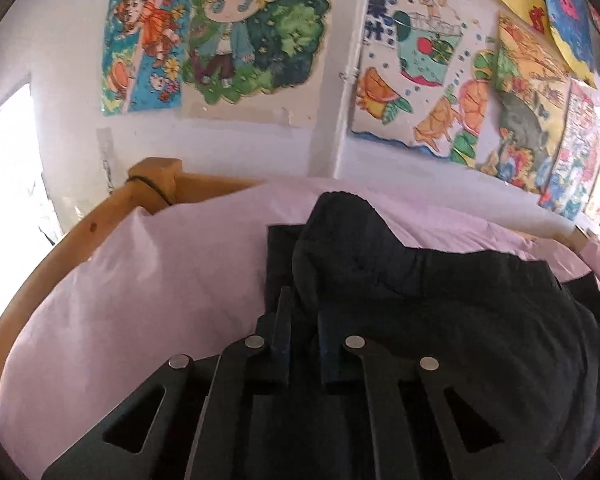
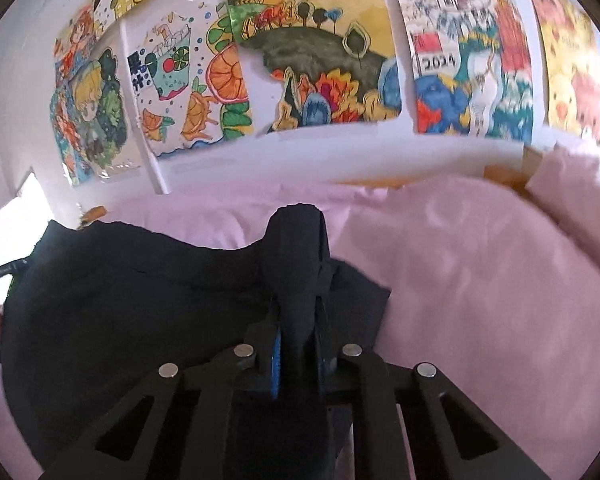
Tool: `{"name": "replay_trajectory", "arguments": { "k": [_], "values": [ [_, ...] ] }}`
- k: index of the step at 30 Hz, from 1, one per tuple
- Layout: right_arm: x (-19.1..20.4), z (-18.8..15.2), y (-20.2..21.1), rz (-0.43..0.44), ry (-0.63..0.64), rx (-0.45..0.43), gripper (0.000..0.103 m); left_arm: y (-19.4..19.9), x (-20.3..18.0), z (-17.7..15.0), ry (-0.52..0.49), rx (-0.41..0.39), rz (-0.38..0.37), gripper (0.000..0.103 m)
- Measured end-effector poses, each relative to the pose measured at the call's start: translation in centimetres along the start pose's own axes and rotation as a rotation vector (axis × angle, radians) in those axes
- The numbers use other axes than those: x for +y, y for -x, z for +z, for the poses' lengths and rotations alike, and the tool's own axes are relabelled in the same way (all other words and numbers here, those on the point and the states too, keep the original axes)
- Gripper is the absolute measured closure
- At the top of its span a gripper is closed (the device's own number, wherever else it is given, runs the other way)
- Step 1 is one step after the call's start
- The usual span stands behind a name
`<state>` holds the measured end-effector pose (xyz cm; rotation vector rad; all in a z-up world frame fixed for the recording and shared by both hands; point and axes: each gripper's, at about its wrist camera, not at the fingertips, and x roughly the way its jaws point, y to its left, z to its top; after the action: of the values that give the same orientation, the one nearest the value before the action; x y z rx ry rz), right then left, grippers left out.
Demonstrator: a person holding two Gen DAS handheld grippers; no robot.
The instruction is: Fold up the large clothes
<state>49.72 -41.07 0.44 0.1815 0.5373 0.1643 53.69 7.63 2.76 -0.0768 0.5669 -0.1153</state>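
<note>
A large dark navy garment (image 1: 440, 300) lies over a pink bedsheet (image 1: 140, 280). My left gripper (image 1: 304, 312) is shut on the garment's left edge, and a fold of cloth bulges up over the fingers. My right gripper (image 2: 298, 308) is shut on the garment (image 2: 120, 300) at its right edge, with a bunch of cloth standing up between the blue-padded fingers (image 2: 275, 364). The cloth hangs slack between the two grippers. The fingertips are hidden by fabric in both views.
A wooden bed frame (image 1: 60, 248) with a corner post (image 1: 156, 176) curves along the left. Several colourful drawings (image 2: 312, 48) hang on the white wall behind the bed. A pink pillow or bunched sheet (image 2: 572, 184) sits at far right. A bright window (image 1: 8, 152) is at left.
</note>
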Motion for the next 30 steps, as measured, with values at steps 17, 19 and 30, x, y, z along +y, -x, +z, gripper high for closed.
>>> {"name": "replay_trajectory", "arguments": {
  "k": [17,19,30],
  "values": [
    [0.3,-2.6,-5.1,-0.112,0.084,0.057,0.084,-4.1,1.7,-1.3,0.047,0.088,0.044,0.083],
    [0.2,-2.3,-4.6,-0.117,0.08,0.05,0.081,-2.7,0.8,-0.8,0.017,0.06,0.103,0.07],
    [7.1,-0.1,0.1,-0.115,0.255,-0.128,0.031,3.5,-9.4,-1.5,-0.225,-0.176,-0.092,0.026]
  ]
}}
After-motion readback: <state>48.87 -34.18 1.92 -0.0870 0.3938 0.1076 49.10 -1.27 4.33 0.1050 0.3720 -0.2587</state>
